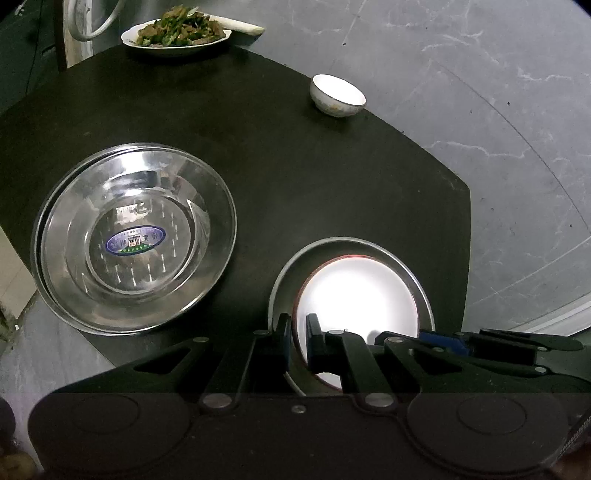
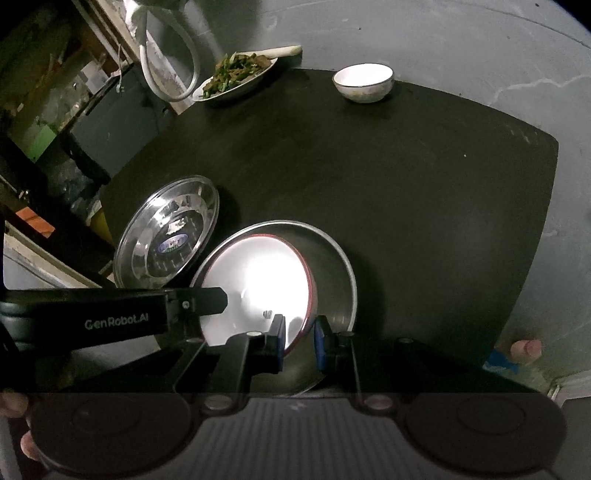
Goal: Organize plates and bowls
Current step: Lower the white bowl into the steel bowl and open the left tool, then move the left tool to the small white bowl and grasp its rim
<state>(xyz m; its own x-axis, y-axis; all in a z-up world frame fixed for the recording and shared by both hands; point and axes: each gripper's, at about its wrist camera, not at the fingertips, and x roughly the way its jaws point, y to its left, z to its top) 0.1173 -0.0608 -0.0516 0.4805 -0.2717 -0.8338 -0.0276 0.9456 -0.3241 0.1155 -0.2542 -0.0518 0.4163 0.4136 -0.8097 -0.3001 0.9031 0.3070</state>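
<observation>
Both grippers clamp the same white plate (image 2: 255,280), which has a thin red rim. The left gripper (image 1: 297,334) has its two fingers closed on the rim at the plate's left edge, one finger outside and one over the white face. The right gripper (image 2: 299,332) is closed on the rim at the plate's right edge in the same manner.

The white plate sits inside a round steel pan (image 2: 332,266), just ahead of both pairs of fingers. It is tilted, not flat: in the right wrist view its left side covers the pan's wall while its right side lies lower in the pan. Being round, it has no clear long axis, and its face points upward.

To the left of the fingers, a stack of shiny steel plates (image 1: 136,236) with a blue label rests on the black table (image 1: 295,166), just beside the pan. Far ahead of the fingers stand a small white bowl (image 1: 338,94) and a plate of food (image 1: 177,31).
</observation>
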